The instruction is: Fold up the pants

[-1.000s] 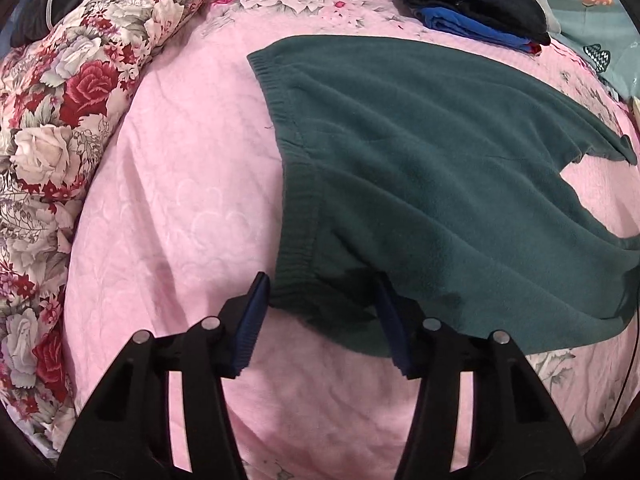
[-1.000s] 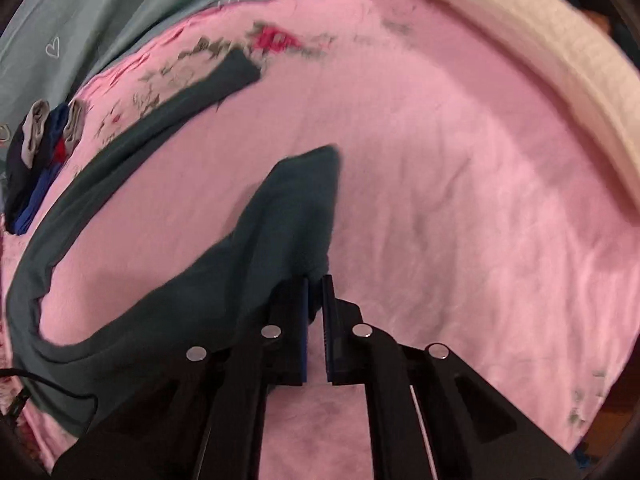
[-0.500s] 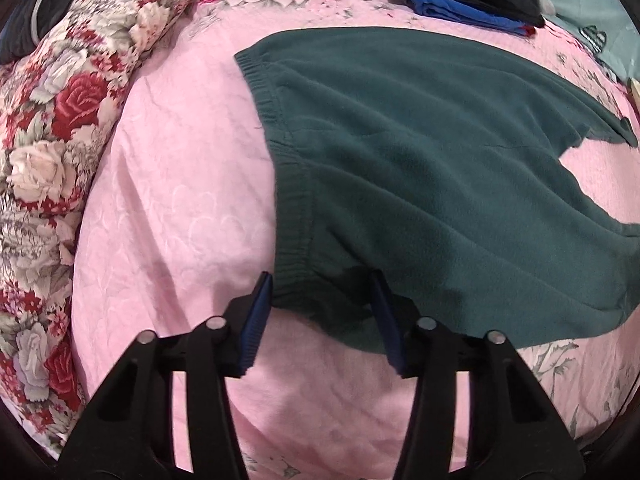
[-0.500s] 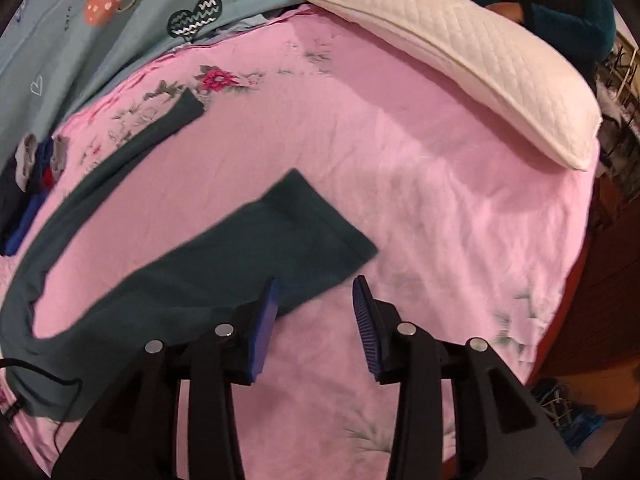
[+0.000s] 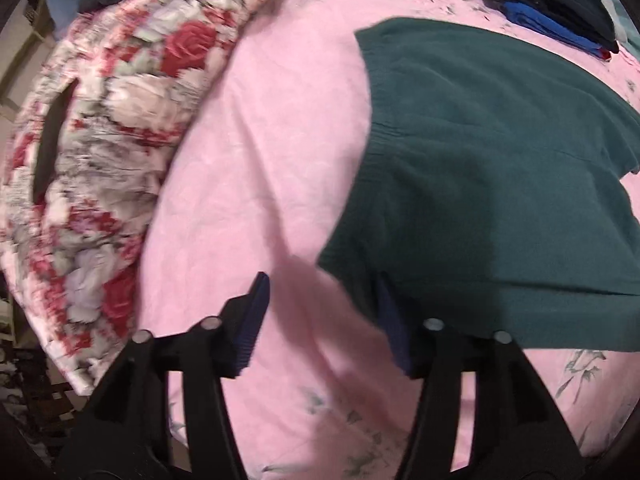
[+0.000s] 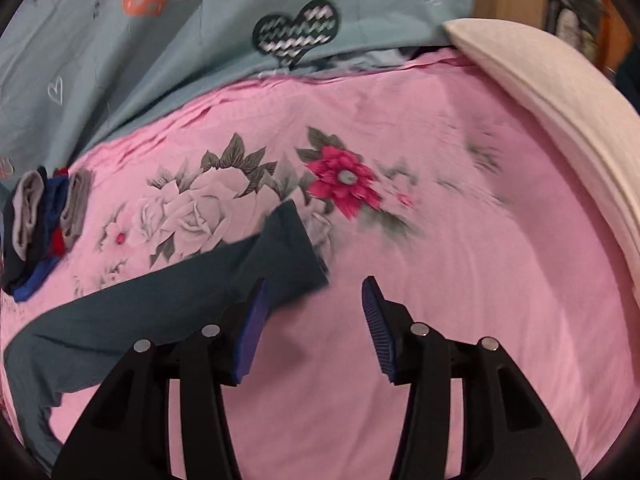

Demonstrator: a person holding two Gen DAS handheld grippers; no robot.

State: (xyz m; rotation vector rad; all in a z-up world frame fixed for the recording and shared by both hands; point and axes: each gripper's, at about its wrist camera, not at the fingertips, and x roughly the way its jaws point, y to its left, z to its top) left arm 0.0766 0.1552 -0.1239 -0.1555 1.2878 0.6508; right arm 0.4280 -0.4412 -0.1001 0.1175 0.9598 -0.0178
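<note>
Dark green pants (image 5: pixel 500 168) lay spread flat on a bed covered by a pink floral sheet (image 5: pixel 280 140). The waistband lay near the left tongs and the legs ran off toward the right tongs.

The step in hand appeared to be laying one leg over the other to halve the pants lengthwise. To do it well, each tongs would likely need to take an edge cleanly: one at the waistband corner, one at the cuff, both carried across together so the cloth stayed taut and the seams lined up.

The left tongs (image 5: pixel 320 312) had just been opening and stood about half open, holding nothing. The pants' near waistband corner lay just ahead of its right-hand pad, partly covering it in view; bare sheet showed in the gap.

The right tongs (image 6: pixel 314 312) had also just been opening and stood about half open and empty. A leg cuff (image 6: pixel 288 248) lay just beyond the left-hand pad's tip, with only pink sheet in the gap itself.

A stack of folded clothes (image 6: pixel 40 224) sat well apart, at the far side.
</note>
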